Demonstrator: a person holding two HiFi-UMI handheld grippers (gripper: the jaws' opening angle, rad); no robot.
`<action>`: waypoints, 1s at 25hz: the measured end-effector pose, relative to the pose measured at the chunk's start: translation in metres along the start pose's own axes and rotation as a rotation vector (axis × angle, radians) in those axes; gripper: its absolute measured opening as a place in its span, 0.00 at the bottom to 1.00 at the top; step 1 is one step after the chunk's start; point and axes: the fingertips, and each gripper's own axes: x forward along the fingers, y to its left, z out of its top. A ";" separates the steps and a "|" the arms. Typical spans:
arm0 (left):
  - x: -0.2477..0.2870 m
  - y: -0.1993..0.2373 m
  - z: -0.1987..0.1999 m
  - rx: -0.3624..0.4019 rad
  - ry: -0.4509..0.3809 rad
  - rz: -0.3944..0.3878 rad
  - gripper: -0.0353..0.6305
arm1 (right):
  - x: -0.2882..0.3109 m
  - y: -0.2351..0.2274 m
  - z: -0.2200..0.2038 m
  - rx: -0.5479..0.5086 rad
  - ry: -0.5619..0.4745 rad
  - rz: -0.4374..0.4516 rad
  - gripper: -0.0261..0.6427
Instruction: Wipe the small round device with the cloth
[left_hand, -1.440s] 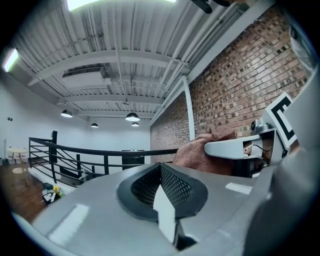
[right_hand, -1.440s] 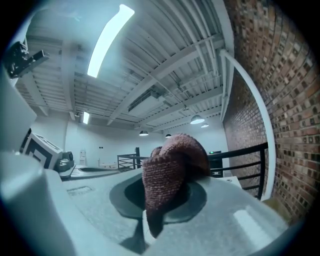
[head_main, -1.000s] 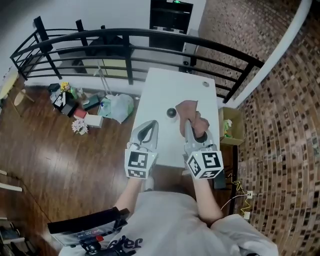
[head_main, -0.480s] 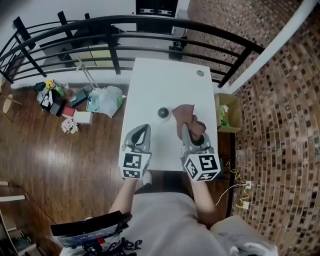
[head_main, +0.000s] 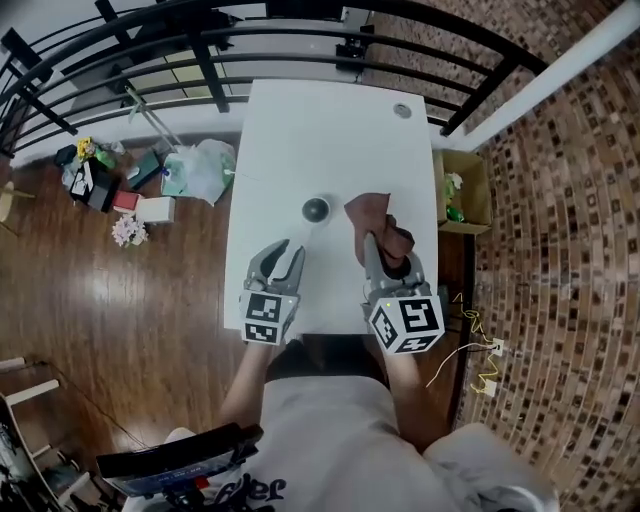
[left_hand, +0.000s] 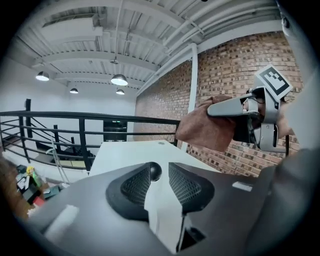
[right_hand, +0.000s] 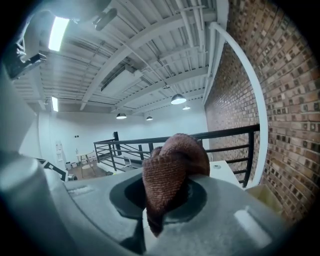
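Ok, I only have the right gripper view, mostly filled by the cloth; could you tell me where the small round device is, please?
Observer: The small round device sits on the white table, just left of the cloth in the head view.
Operator: Thank you. Is the left gripper holding anything?
Observer: No. The left gripper is open; its jaws have just been opening, with nothing between them, and the device lies beyond its tips.

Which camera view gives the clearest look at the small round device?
The head view: the small round device sits whole on the white table. The left gripper view shows only its top beyond the parted jaws. The right gripper view shows none of it; the cloth fills the jaws.
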 end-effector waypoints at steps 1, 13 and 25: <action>0.007 -0.001 -0.008 -0.008 0.013 -0.006 0.26 | 0.001 -0.003 -0.005 0.003 0.011 -0.002 0.08; 0.089 -0.006 -0.090 0.010 0.169 -0.015 0.53 | 0.017 -0.040 -0.057 0.015 0.132 -0.034 0.08; 0.146 0.017 -0.099 0.021 0.179 0.063 0.73 | 0.033 -0.069 -0.079 0.058 0.162 -0.070 0.08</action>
